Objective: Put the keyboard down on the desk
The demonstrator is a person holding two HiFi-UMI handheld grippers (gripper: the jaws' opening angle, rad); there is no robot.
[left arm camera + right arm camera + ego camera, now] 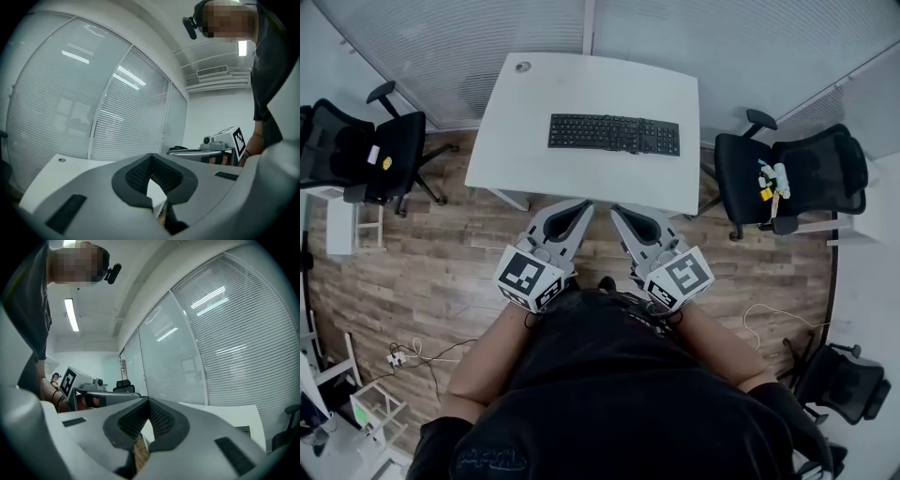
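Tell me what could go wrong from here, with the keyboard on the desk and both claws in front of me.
1. The keyboard sits near the desk's right edge; a nudge could slide it off.
2. The left claw and right claw are shut and empty, so reaching in might bump it, not grip it.
3. Cables lie on the floor at left; stepping back could snag them.

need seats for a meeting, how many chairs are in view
3 chairs: one left of the desk, one right of it, one at the lower right edge. Others may be hidden behind the person.
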